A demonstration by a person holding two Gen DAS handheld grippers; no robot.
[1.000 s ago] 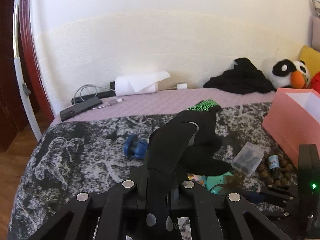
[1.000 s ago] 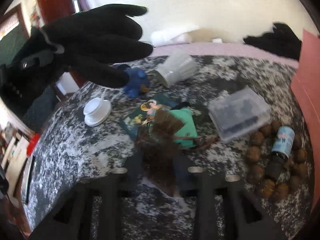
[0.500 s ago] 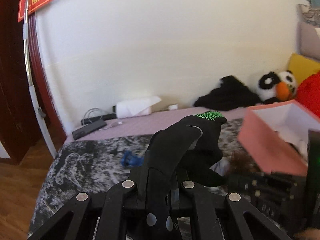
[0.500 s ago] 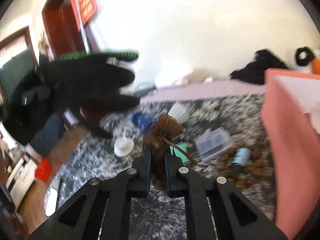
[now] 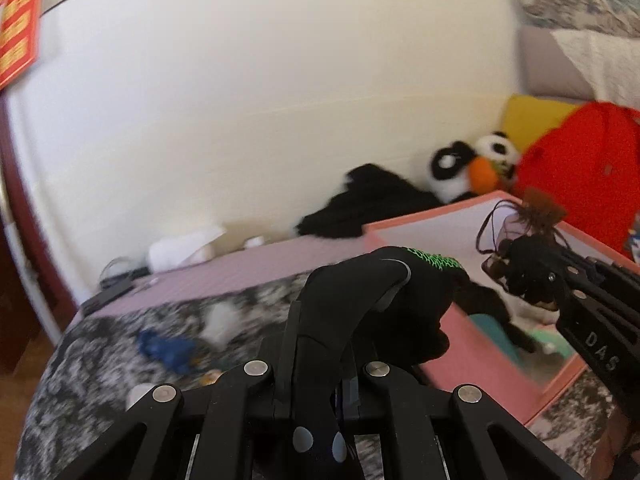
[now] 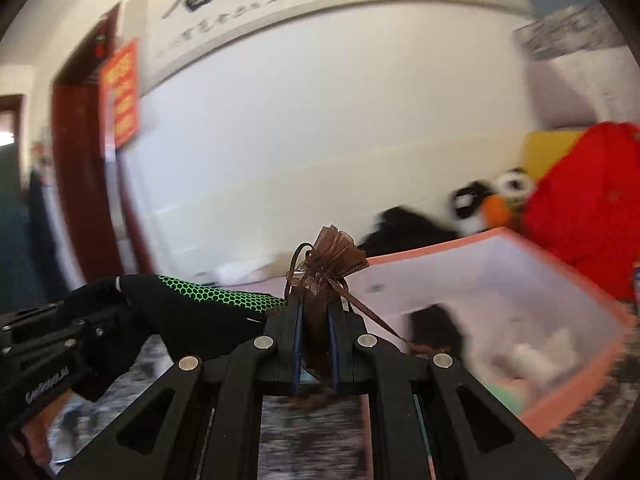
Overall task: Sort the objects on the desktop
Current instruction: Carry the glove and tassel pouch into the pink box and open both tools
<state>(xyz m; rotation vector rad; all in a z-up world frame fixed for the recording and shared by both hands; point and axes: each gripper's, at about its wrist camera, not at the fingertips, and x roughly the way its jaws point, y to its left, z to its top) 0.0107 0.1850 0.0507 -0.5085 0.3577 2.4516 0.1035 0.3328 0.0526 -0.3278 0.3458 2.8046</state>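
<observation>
While left tongs (image 5: 316, 364) grip the black glove (image 5: 384, 300) and right tongs (image 6: 316, 344) the brown pouch (image 6: 332, 264), clear the pink box (image 6: 576, 396) rim before release.

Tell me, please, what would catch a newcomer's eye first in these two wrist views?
Probably the black glove with its green honeycomb patch, clamped in the left gripper in the middle of the left wrist view. Next, the small brown organza drawstring pouch pinched in the right gripper, raised beside the open pink box on the right. Behind the box, a panda plush and a bright red bundle lie against the white wall.
</observation>
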